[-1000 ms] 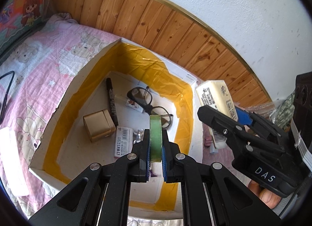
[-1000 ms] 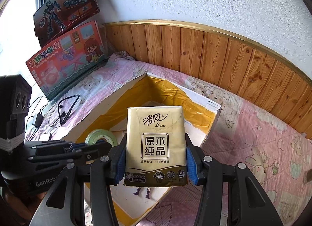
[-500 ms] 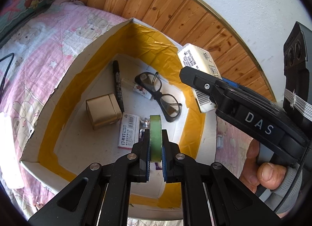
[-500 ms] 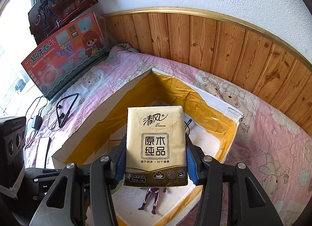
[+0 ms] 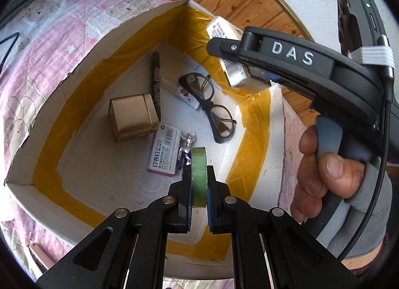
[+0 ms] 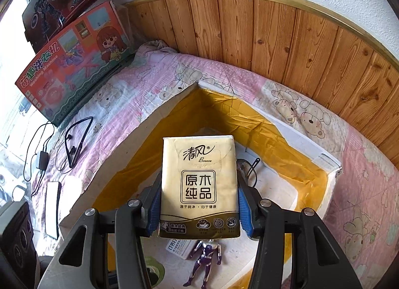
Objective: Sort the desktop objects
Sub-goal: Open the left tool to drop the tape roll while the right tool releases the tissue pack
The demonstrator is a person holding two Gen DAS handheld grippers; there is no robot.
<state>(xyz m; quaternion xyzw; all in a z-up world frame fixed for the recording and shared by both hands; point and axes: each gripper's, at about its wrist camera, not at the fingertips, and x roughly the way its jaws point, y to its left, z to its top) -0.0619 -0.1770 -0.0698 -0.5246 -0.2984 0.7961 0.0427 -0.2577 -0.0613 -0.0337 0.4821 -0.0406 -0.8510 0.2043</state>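
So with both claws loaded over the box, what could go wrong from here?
1. The green tape roll, pinched edge-on in the left claw, may roll onto the purple figure when released.
2. The tissue pack in the right claw could drop onto the glasses.

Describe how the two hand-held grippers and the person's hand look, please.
Both are black plastic grippers with blue pads and silver pivot screws: left gripper, right gripper. In the left wrist view the right one bears raised white letters "DAS", a white elastic band, a grey trigger and a black cable. The hand wears a grey knitted sleeve.
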